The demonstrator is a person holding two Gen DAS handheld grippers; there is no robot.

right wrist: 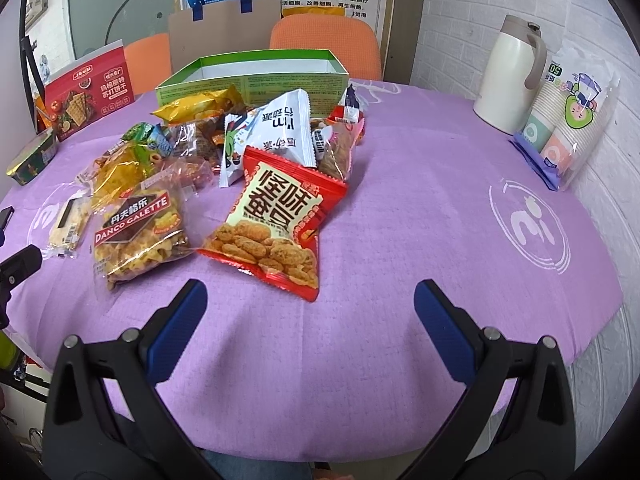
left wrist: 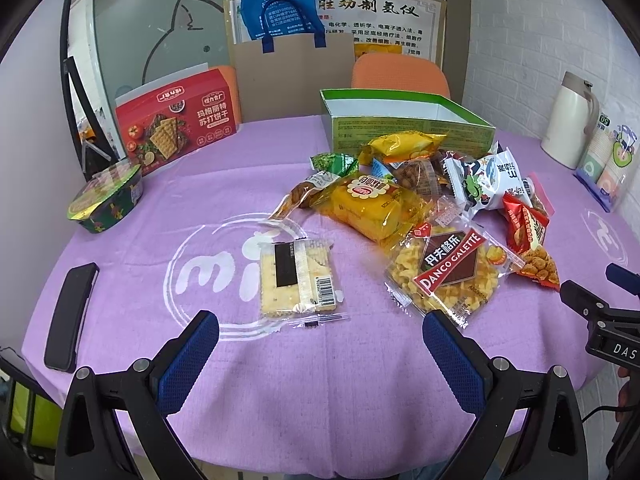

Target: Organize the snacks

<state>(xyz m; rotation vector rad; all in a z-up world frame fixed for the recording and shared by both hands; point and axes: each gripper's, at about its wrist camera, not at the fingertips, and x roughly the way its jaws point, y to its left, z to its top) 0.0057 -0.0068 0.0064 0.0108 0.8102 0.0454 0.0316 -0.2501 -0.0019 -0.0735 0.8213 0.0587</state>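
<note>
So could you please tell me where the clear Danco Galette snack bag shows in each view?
Left wrist: clear Danco Galette snack bag lies right of centre, near the right finger.
Right wrist: the bag lies at left.
Shared landmark: the open green cardboard box behind the pile.

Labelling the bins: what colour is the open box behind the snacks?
Green outside, white inside; the open box shows best in the right wrist view.
</note>
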